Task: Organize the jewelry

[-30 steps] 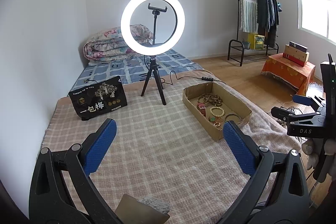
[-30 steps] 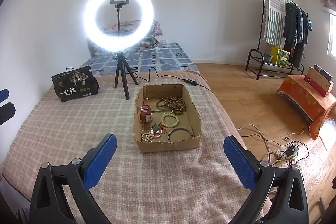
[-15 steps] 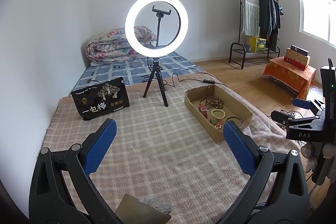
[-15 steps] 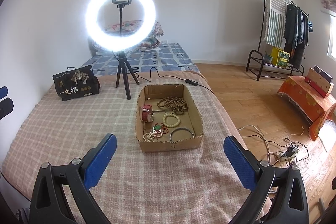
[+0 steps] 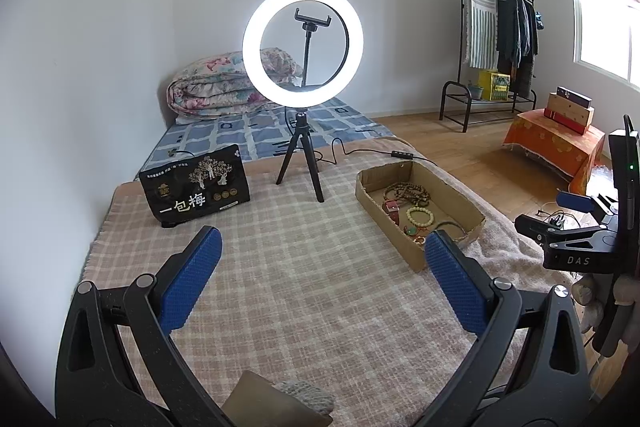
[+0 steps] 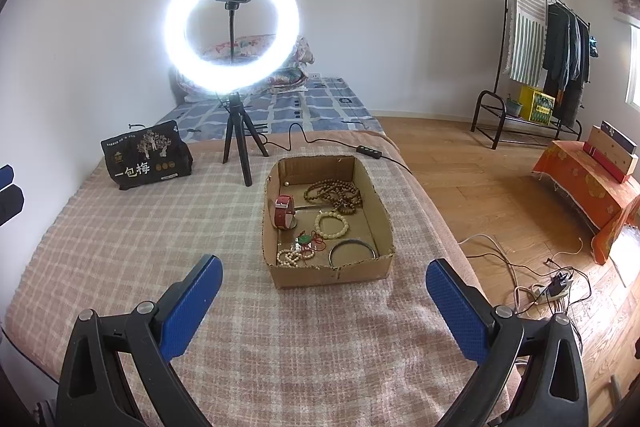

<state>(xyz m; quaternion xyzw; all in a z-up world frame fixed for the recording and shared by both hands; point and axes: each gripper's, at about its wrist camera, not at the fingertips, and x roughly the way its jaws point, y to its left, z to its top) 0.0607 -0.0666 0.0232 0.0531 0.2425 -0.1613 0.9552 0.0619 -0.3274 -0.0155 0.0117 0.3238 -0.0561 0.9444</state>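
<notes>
From the left wrist view, my left gripper (image 5: 320, 263) hangs with jaws wide and empty above the pink checked blanket (image 5: 304, 291), off to the side of the shallow brown cardboard box (image 5: 416, 251), I judge to leave it clear.

From the right wrist view, my right gripper (image 6: 322, 287) faces that box, jaws wide, holding nothing. Inside lie a dark wooden bead necklace (image 6: 335, 193), a red-strapped watch (image 6: 283, 212), a cream bead bracelet (image 6: 331, 224) and a thin metal bangle (image 6: 353, 254).

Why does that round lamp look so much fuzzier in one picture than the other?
In the right wrist view the ring light blooms into a blown-out halo with smeared edges; in the left wrist view the same ring light keeps a crisp rim. Both fisheye views bend the walls and darken the corners, yet the cardboard box stays sharp.
</notes>
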